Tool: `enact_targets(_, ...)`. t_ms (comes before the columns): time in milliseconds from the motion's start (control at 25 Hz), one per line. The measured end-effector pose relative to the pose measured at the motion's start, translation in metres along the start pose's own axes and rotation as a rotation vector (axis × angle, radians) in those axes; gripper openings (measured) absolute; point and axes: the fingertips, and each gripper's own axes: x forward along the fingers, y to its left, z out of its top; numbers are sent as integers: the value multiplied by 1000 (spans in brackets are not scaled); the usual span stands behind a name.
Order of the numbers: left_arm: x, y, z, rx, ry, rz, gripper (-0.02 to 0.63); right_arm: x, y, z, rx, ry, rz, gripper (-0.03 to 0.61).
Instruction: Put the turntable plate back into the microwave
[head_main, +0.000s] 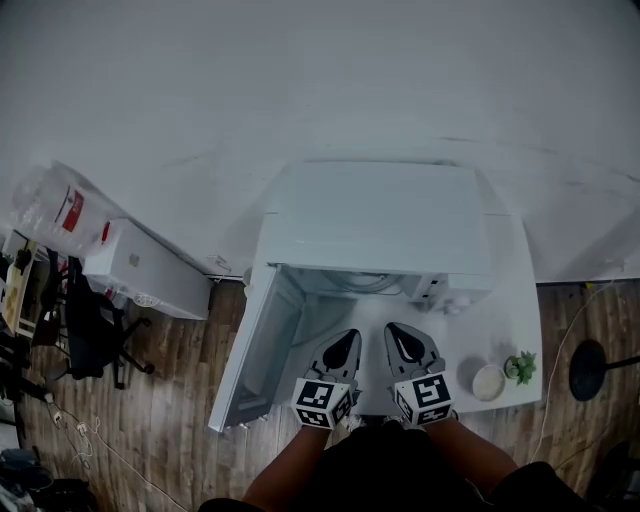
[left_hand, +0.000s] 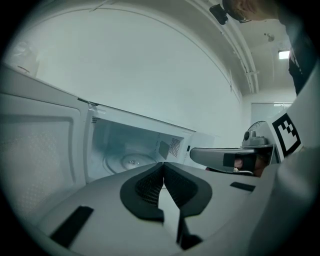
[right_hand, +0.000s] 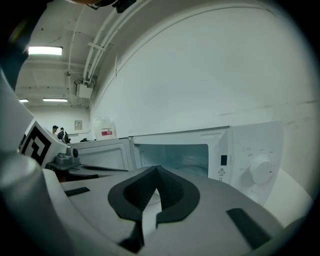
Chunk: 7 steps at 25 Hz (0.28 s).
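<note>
Now the big white box-shaped microwave (head_main: 375, 215) is sitting on the white table (head_main: 520, 330). Its tall white door (head_main: 255, 350) is hanging wide open at the microwave's left side. The round clear glass turntable plate (left_hand: 131, 161) is lying flat on the floor inside the microwave. So I think the putting-back is almost done, and the step in hand is making sure the plate is sitting right.

The grey left gripper (left_hand: 163, 165) is hanging just in front of the microwave's opening. Its two dark jaws are pressed together with nothing between them. The grey right gripper (right_hand: 157, 168) is hanging beside it, also in front of the microwave. Its jaws are pressed together too, and they are holding nothing.

To do this well, I think a gripper should be going in slowly and low, and giving the plate's edge only a soft poke. If the plate is rocking, it is not sitting down properly in the middle. Glass is slippery and can crack, so there should be no hard pushing.

After that, both grippers should be coming all the way out of the microwave before the door swings.

The small white bowl (head_main: 488, 381) and the tiny green plant (head_main: 521, 366) are sitting in front of the microwave's right corner. They are well apart from the door, so they are not getting in the way.
</note>
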Motion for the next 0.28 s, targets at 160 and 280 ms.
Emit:
enact_targets(160,2,2,5,13,-5,8,21,0,0,5,-17,-12,-8,17)
enact_targets(280,1,2,8,13,-8,2,21,2,-1,7,-26,-17,-16,17)
